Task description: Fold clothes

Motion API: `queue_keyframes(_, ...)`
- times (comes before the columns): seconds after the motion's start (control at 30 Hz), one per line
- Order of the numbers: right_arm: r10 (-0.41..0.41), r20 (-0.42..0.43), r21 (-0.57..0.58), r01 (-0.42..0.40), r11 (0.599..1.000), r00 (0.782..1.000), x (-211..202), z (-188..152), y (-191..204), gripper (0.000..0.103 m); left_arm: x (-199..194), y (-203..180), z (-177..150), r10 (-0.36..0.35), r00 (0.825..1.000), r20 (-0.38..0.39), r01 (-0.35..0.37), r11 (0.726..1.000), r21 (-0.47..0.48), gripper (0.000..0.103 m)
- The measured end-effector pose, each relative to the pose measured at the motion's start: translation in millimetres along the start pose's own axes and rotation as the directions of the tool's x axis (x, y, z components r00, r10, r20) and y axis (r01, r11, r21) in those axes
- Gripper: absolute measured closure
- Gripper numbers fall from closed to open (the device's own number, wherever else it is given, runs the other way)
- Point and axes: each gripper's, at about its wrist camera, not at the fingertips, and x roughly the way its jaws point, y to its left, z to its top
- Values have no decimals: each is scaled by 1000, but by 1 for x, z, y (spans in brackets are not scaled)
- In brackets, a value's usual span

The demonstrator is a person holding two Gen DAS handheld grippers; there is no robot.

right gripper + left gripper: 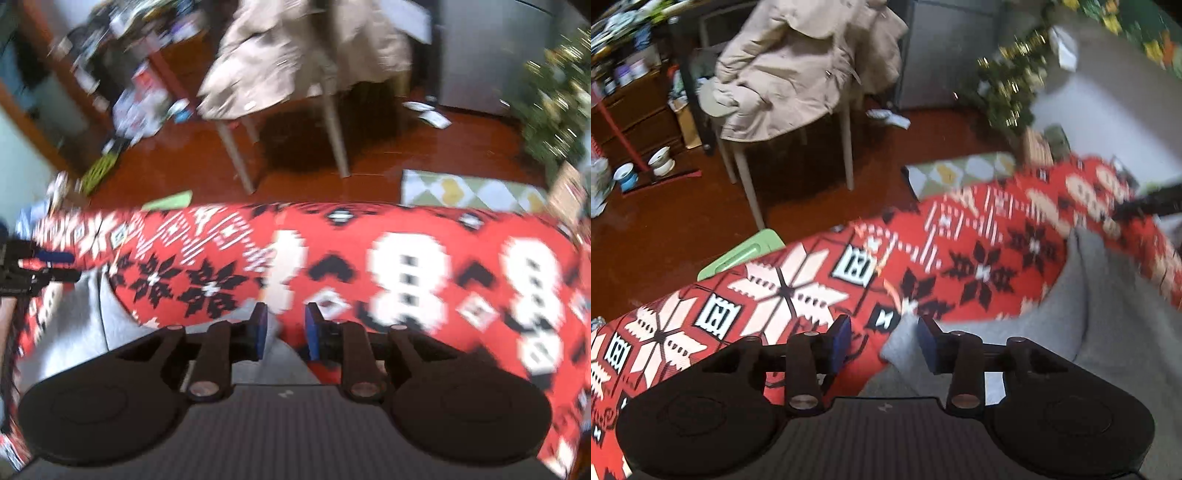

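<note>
- My left hand-held gripper (884,341) hovers with its jaws apart over a corner of the grey garment (1071,317), holding nothing.
- The grey garment lies on the red patterned blanket (798,280); I might pinch the blanket too.
- My right hand-held gripper (283,330) is also spread and empty; blur suggests fast motion, risking a missed edge.

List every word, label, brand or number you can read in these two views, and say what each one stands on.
No text can be read in either view.
Jars and tubs on the shelf: labels too small to read.
Packets on the floor: print blurred out.
Papers by the grey cabinet: too small to tell.
Red blanket: woven shapes only, no letters.
</note>
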Motion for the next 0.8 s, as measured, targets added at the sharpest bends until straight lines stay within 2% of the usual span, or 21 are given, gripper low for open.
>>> queue_keyframes(0.13, -66, -12, 84, 67, 994, 998, -35, -29, -30, 79, -9, -24, 15, -50, 999, -1, 50, 998, 45, 64)
queue_keyframes(0.3, -134, -74, 164, 145, 976, 988, -68, -86, -57, 79, -2, -81, 40, -146, 989, -9, 145, 972, 186, 64)
queue_keyframes(0.4, -175, -112, 209, 196, 958, 978, -79, -123, -68, 79, 12, -127, 51, -202, 978, -45, 206, 932, 297, 65)
queue_keyframes(0.47, -211, -131, 221, 236, 946, 969, -84, -144, -74, 79, 22, -159, 57, -224, 972, -69, 234, 898, 373, 77)
queue_keyframes(0.57, -249, -141, 266, 279, 923, 958, -91, -167, -81, 80, 41, -198, 62, -248, 963, -105, 268, 847, 459, 78)
queue_keyframes(0.7, -229, -108, 320, 252, 913, 967, -95, -182, -82, 80, 62, -239, 70, -290, 944, -156, 328, 787, 522, 78)
queue_keyframes(0.8, -218, -91, 336, 236, 912, 972, -94, -184, -81, 80, 73, -262, 71, -288, 939, -188, 342, 735, 585, 78)
